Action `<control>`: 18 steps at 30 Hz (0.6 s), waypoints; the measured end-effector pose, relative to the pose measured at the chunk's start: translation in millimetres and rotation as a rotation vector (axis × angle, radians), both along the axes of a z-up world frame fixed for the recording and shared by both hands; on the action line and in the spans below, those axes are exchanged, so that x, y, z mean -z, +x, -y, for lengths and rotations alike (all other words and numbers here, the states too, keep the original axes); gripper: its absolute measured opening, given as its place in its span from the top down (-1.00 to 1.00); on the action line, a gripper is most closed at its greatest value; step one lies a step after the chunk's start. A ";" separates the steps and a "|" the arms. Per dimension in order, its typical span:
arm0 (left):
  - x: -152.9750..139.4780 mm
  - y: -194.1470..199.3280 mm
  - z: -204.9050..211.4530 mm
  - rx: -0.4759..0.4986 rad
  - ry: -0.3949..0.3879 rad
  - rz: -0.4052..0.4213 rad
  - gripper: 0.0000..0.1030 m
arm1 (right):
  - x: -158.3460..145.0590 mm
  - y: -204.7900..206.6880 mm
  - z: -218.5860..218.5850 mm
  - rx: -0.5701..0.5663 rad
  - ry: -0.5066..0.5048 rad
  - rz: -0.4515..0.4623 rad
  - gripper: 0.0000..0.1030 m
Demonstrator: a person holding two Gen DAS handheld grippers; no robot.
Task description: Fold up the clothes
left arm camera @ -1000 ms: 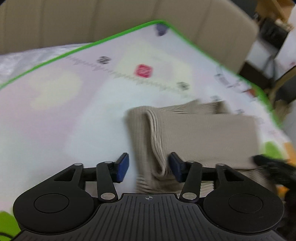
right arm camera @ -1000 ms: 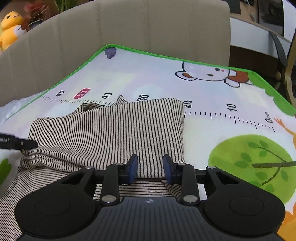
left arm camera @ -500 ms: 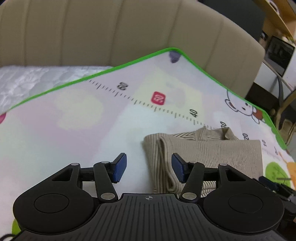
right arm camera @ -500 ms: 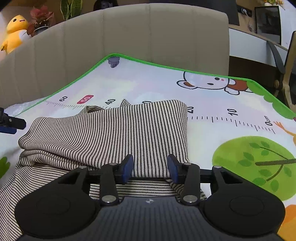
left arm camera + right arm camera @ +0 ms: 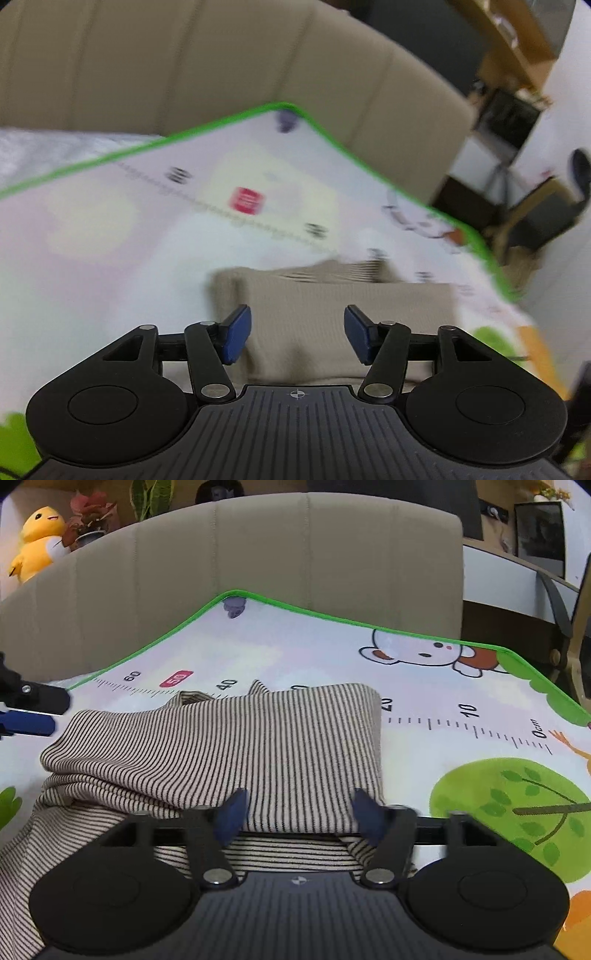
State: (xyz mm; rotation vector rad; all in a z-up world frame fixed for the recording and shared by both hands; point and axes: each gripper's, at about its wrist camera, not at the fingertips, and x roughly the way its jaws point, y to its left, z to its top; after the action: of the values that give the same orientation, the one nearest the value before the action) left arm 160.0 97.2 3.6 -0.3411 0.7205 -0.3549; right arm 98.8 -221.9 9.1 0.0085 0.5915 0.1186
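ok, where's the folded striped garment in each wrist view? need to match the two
Left wrist: the striped garment sits lower centre, blurred, just beyond the open left hand-held gripper.
Right wrist: it fills centre-left, running down to the open right hand-held gripper.
Shared landmark: the red 50 label on the mat's ruler, just beyond the garment's far edge in both.

Left tool (image 5: 297,334) and right tool (image 5: 297,819) both spread wide, holding nothing
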 end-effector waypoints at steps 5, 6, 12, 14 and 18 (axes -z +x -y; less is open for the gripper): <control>23.2 11.5 16.8 0.033 0.036 -0.108 -0.26 | 7.3 29.1 6.3 0.013 0.021 -0.209 -1.00; 26.6 13.2 17.1 0.032 0.037 -0.120 -0.25 | 5.6 30.9 6.3 0.008 0.018 -0.220 -1.00; 27.4 19.5 14.8 0.033 0.023 -0.154 -0.30 | -30.6 16.9 7.3 -0.005 -0.012 -0.103 -0.53; 27.9 21.0 15.8 0.039 0.024 -0.158 -0.36 | -50.4 18.2 -2.7 -0.041 -0.058 -0.016 -0.35; 27.8 23.6 19.8 0.058 0.016 -0.160 -0.67 | -69.3 54.7 -27.3 -0.109 -0.090 0.015 0.03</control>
State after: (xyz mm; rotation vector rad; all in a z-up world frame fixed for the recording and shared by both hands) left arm 183.6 77.4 -24.2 -0.3364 0.8911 -0.3793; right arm 153.4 -194.6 78.4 -0.1119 0.5821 0.1971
